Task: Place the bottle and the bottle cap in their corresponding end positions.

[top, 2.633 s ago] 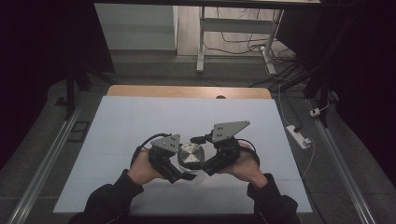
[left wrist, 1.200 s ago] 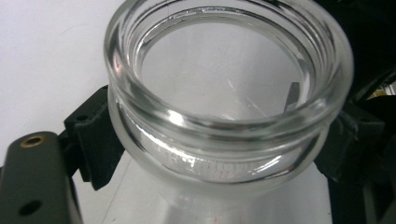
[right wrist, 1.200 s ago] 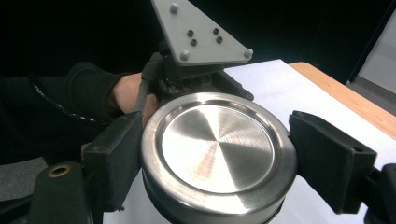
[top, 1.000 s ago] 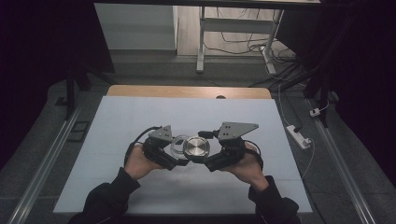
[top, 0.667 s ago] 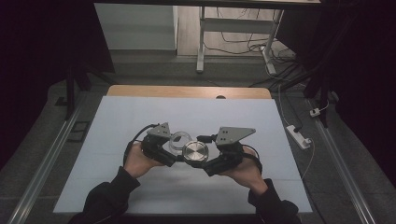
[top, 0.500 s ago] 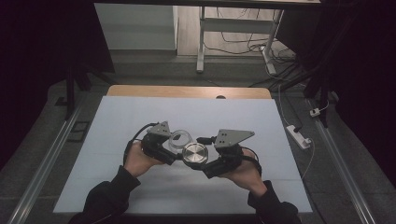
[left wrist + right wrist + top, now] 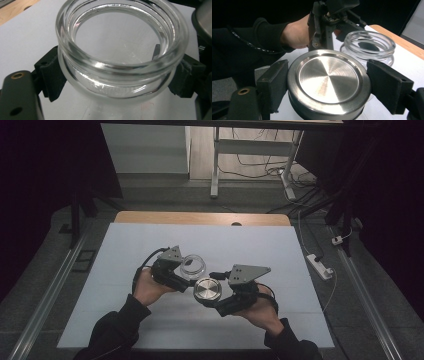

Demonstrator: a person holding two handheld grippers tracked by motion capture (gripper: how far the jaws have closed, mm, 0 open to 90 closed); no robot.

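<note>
Left gripper [image 7: 110,75] clamps clear round glass jar [image 7: 120,50]; open mouth visible there. Right gripper [image 7: 327,85] clamps round brushed-steel lid [image 7: 328,76], right of jar in high view.

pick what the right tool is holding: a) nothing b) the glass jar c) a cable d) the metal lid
d: in the right gripper view the right tool has its jaws pressed on both sides of the round metal lid, while the glass jar sits lidless between the jaws of the left tool.
</note>
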